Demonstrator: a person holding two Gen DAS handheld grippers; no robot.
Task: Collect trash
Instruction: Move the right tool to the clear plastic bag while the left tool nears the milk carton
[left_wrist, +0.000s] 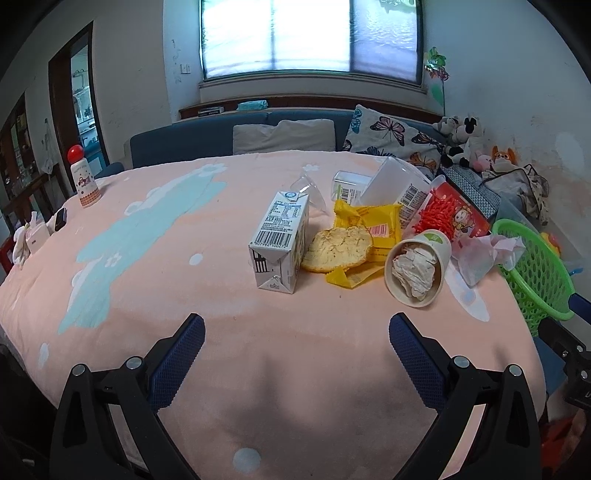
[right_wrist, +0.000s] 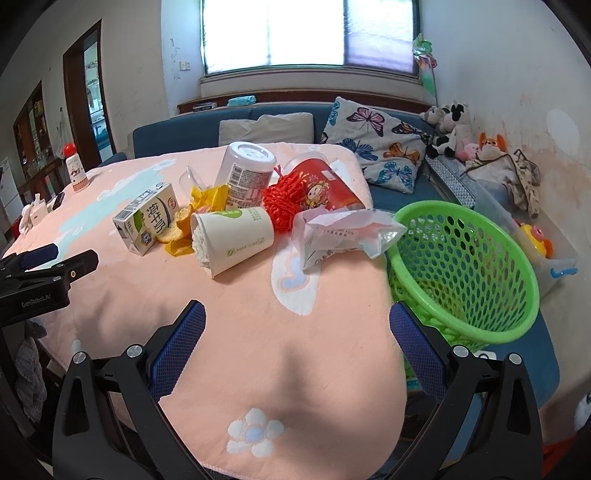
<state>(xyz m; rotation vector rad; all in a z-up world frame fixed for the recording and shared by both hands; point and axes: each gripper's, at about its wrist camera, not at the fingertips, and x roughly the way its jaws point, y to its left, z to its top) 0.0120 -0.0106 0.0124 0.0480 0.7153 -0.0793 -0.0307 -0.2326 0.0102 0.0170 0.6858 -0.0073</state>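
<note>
Left wrist view low over the blanket's (left_wrist: 258, 369) near edge, facing the window, right wrist view nearer the right corner, both sharing the trash pile.

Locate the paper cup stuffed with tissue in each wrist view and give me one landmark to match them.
Left wrist view: the paper cup lies on its side right of centre, mouth toward the camera, right of the milk carton.
Right wrist view: paper cup near centre, mouth facing left, right of the milk carton.
Shared landmark: the green basket at the table's right edge.
</note>
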